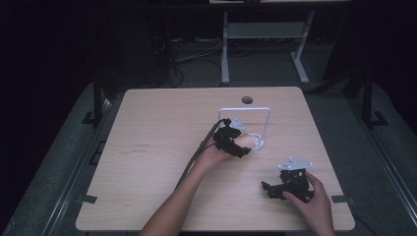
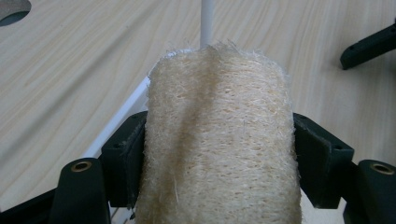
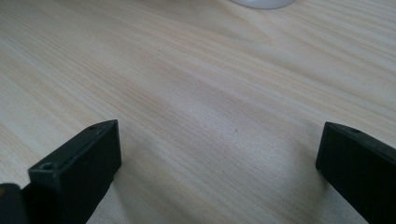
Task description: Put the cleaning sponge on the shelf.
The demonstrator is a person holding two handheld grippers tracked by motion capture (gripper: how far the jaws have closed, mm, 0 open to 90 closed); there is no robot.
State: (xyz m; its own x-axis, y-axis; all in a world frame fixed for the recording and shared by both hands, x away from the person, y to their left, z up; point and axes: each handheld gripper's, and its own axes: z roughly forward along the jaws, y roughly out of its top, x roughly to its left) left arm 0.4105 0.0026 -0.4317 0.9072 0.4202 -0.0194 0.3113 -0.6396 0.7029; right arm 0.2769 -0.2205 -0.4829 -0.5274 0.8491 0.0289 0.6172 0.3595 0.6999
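A pale, fibrous loofah roll point(image 2: 219, 107) sits between both black pads of my left gripper point(image 2: 219, 154), which is shut on it. In the high view that gripper point(image 1: 242, 146) holds the loofah point(image 1: 247, 141) just in front of a white wire stand point(image 1: 244, 109), close to its round base point(image 1: 257, 143). One white rod of the stand point(image 2: 207, 23) rises right behind the loofah. My right gripper point(image 1: 269, 190) rests on the table at the front right with its jaws pointing left. They stand wide open point(image 3: 219, 140) over bare wood with nothing between them.
The light wooden table point(image 1: 162, 147) has a round cable hole point(image 1: 247, 100) near its far edge. A cable point(image 1: 199, 152) trails from the left gripper along the forearm. Dark floor, cables and a desk frame point(image 1: 225, 49) lie beyond the table.
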